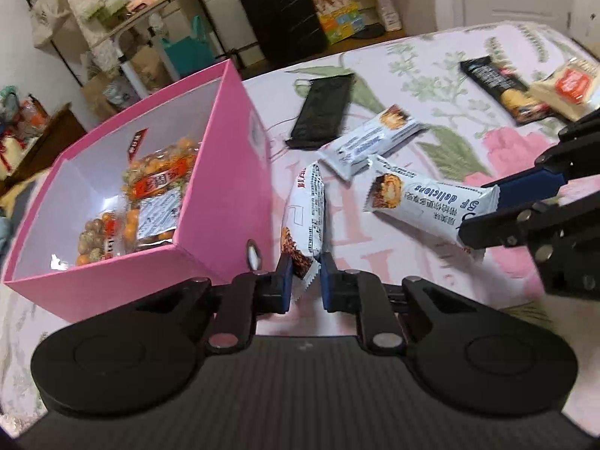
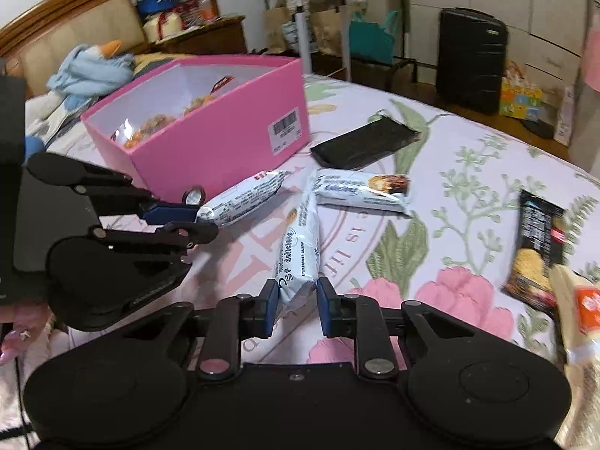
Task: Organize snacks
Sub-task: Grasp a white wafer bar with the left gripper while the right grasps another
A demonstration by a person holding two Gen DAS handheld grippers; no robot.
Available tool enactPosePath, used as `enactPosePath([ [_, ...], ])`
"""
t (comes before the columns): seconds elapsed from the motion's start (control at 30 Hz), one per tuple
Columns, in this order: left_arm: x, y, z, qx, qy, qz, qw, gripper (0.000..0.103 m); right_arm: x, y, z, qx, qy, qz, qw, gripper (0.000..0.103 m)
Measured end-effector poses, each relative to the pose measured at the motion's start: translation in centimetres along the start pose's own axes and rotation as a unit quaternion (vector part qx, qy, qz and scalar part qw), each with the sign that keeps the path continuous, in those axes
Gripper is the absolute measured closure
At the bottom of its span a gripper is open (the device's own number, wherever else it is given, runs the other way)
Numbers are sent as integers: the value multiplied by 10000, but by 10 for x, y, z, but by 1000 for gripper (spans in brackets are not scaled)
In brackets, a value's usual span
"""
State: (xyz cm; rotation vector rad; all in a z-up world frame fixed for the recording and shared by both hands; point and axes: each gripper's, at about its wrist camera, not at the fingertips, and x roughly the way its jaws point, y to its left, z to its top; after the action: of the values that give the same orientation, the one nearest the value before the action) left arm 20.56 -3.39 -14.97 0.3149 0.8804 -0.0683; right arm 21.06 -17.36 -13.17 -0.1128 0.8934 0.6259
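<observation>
A pink box (image 1: 221,172) (image 2: 210,138) on the floral bedspread holds bags of orange and green snacks (image 1: 157,187). Three white snack bars lie beside it. My left gripper (image 1: 305,281) (image 2: 195,221) is shut on the end of one white bar (image 1: 305,217) (image 2: 243,198) next to the box. My right gripper (image 2: 298,300) (image 1: 483,210) is shut on the end of a second white bar (image 2: 298,255) (image 1: 423,198). The third white bar (image 1: 371,140) (image 2: 360,189) lies free behind them.
A black face mask (image 1: 324,110) (image 2: 367,144) lies beyond the bars. A black snack pack (image 1: 502,88) (image 2: 536,255) and a beige pack (image 1: 566,86) (image 2: 577,311) lie to the right. A blue plush (image 2: 90,67) sits behind the box. A suitcase (image 2: 470,56) stands off the bed.
</observation>
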Motion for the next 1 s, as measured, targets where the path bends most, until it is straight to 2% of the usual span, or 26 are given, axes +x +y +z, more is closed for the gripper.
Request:
enactPosePath([
  [0.13, -10, 7, 0, -248, 100, -627, 9977, 90, -20, -2, -1, 67, 140, -184, 9997, 81],
  [0.23, -15, 11, -2, -447, 221, -1085, 9928, 90, -31, -2, -2, 67, 260, -331, 9991, 83],
  [0.4, -15, 15, -3, -660, 392, -1570, 9846, 89, -31, -12, -8, 365, 718, -143, 9966, 83],
  [0.47, -13, 16, -2, -757, 493, -1757, 9803, 87, -28, -12, -12, 334, 820, -174, 9959, 79],
  [0.5, -12, 17, -2, -801, 515, -1821, 9787, 87, -27, -11, -13, 316, 822, -217, 9959, 78],
  [0.57, -12, 17, -2, -791, 499, -1889, 9775, 86, -27, -10, -13, 283, 801, -266, 9960, 65],
  [0.6, -11, 16, -1, -766, 493, -1877, 9780, 83, -28, -9, -12, 271, 754, -281, 9964, 62],
  [0.67, -7, 15, 0, -758, 484, -1870, 9782, 75, -29, -8, -11, 231, 669, -290, 9971, 49],
  [0.73, -3, 14, 1, -812, 437, -1894, 9776, 64, -27, -7, -11, 162, 603, -326, 9975, 49],
  [0.83, 3, 12, 5, -914, 333, -1896, 9770, 56, -17, -6, -10, 88, 615, -341, 9975, 49],
  [0.93, 13, 9, 10, -974, 303, -1889, 9767, 52, -1, -5, -12, 26, 673, -462, 9967, 49],
  [1.0, 25, 9, 15, -1171, 371, -1926, 9736, 51, 9, -5, -15, -23, 758, -569, 9955, 49],
])
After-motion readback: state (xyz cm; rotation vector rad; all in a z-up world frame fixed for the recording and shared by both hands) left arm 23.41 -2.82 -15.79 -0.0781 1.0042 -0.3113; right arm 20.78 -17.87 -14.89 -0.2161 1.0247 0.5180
